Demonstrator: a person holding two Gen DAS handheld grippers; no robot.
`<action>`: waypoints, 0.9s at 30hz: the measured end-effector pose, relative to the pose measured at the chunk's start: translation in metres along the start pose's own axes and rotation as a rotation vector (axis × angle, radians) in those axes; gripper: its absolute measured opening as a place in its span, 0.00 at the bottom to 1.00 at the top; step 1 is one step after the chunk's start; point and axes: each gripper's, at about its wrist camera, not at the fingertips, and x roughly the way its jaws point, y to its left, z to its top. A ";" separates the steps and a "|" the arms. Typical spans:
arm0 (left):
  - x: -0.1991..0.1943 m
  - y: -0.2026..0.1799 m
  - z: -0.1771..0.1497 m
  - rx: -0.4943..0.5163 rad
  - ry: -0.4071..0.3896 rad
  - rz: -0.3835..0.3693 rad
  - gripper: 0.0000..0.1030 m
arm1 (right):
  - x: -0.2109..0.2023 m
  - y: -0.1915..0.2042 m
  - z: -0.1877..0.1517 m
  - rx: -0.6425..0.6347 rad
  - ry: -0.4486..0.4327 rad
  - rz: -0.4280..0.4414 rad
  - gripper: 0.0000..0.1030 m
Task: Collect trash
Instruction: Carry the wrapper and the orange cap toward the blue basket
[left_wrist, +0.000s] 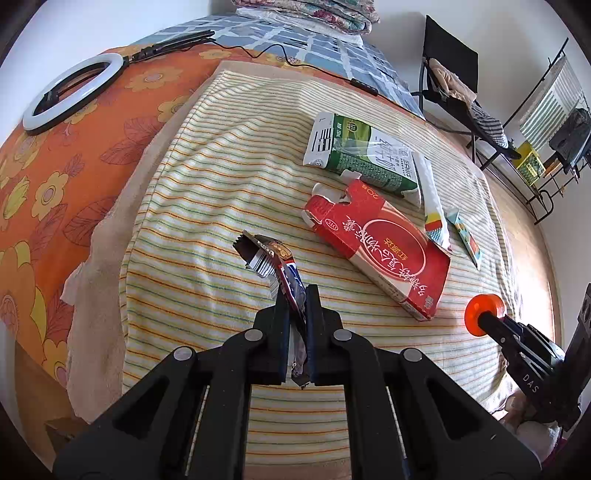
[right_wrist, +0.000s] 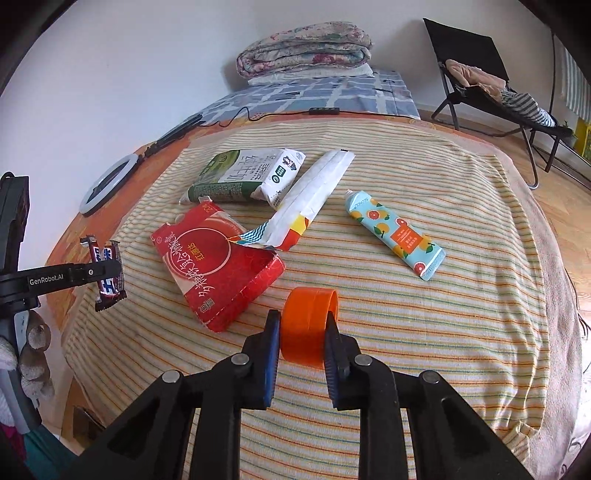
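Observation:
My left gripper (left_wrist: 297, 295) is shut on a dark candy-bar wrapper (left_wrist: 269, 254), which sticks out beyond the fingertips above the striped towel (left_wrist: 192, 184). From the right wrist view the same wrapper (right_wrist: 107, 275) hangs in the left gripper (right_wrist: 118, 273) off the bed's left side. My right gripper (right_wrist: 302, 314) is shut on an orange plastic cap (right_wrist: 310, 299), its pads pressing both sides. On the towel lie a torn red carton (right_wrist: 218, 266), a green-and-white milk carton (right_wrist: 240, 173), a white pouch (right_wrist: 314, 192) and a citrus-print tube (right_wrist: 395, 232).
The towel covers a bed with an orange flowered sheet (left_wrist: 74, 166). A ring light (left_wrist: 70, 92) with its cable lies at the far left. Folded quilts (right_wrist: 306, 48) sit at the head of the bed. A black folding chair (right_wrist: 476, 66) stands on the right.

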 end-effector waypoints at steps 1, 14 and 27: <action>-0.003 -0.001 -0.003 0.003 -0.001 -0.005 0.05 | -0.003 0.000 -0.003 -0.001 -0.001 0.000 0.20; -0.043 -0.021 -0.057 0.067 -0.002 -0.049 0.05 | -0.056 0.025 -0.040 -0.053 -0.026 0.031 0.20; -0.064 -0.027 -0.120 0.080 0.045 -0.096 0.05 | -0.091 0.045 -0.088 -0.045 -0.015 0.079 0.20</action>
